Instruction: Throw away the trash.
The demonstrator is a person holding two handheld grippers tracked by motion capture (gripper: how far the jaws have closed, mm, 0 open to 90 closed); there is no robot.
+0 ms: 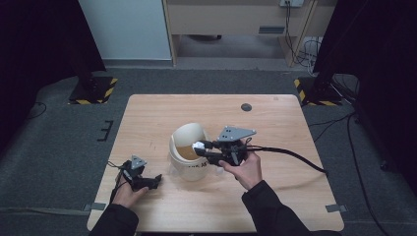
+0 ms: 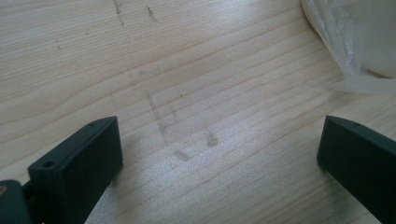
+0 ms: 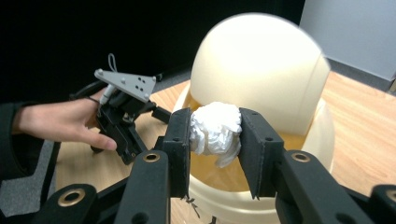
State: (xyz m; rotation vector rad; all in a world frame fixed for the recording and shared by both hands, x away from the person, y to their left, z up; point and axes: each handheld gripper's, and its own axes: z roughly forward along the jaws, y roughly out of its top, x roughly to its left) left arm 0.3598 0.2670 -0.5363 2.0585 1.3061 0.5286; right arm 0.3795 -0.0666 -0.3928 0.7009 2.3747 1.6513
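The light wooden table [image 1: 275,123] carries a cream domed bin [image 1: 189,152] a little toward 7 o'clock from its middle. The bin stands upright, a rounded hood over a round base, with an opening in the side that faces the right hand. Through that opening the inside looks amber-yellow; what lies at its bottom cannot be told. In the left gripper view a fold of clear plastic film [image 2: 345,42] lies on the wood at 1 o'clock, beside the bin's place.

At 3 o'clock of the bin the person's right hand [image 1: 244,169] holds the right tongs [image 1: 200,147] level, with the grey three-cornered plate [image 1: 236,132] on top and a black cable [image 1: 290,153] trailing off toward 3 o'clock. These tongs are clenched on a crumpled white paper wad [image 3: 215,130], pressed between both jaws. The wad sits right at the mouth of the bin, just under the hood's edge, off the table.

At 8 o'clock of the bin, well apart from the right hand, the left hand [image 1: 129,194] rests on the table with the left tongs [image 1: 156,179] low over the wood. They are released: the two black jaws stand wide apart in the left gripper view with bare, faintly scuffed wood between them. A small dark round mark [image 1: 246,107] lies on the table toward 12 o'clock, far from the bin.
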